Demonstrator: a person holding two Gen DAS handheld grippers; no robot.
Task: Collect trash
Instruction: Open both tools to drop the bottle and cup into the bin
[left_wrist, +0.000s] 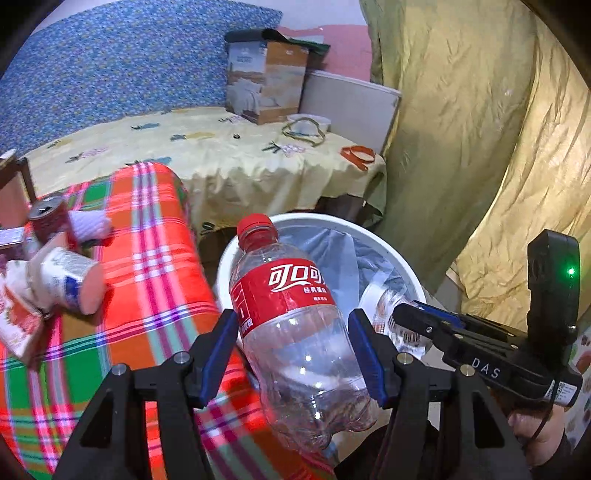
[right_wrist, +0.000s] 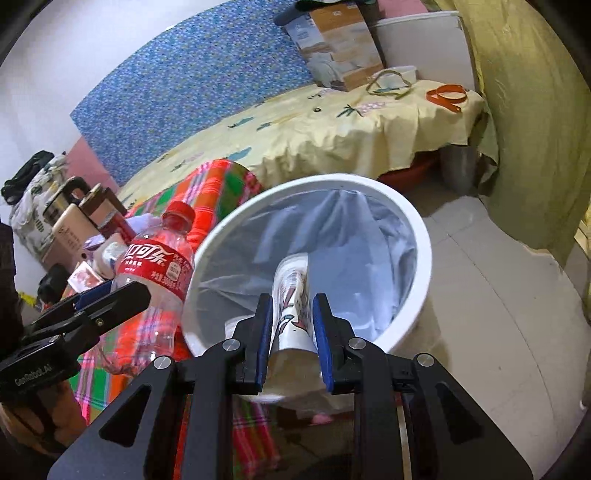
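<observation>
Leftmost, on the plaid cloth, more trash waits: a red can, a tipped white cup and a crumpled wrapper, all blurred and partly cut off by the picture's edge. Next comes the left gripper, its blue pads closed on the lower body of the clear cola bottle; the bottle's long axis runs from its base near the camera up to the red cap at the far end, leaning over the near-left rim of the white bin. Right of that, the right gripper is clamped narrowly on a squashed paper cup, whose long axis points straight ahead, its far end already above the bin's bag-lined mouth. By my judgement the right hand is the nearer to a clean drop, while the bottle needs carrying further right to clear the rim. Whether anything already lies in the bin cannot be told, as the cup hides part of the liner.
</observation>
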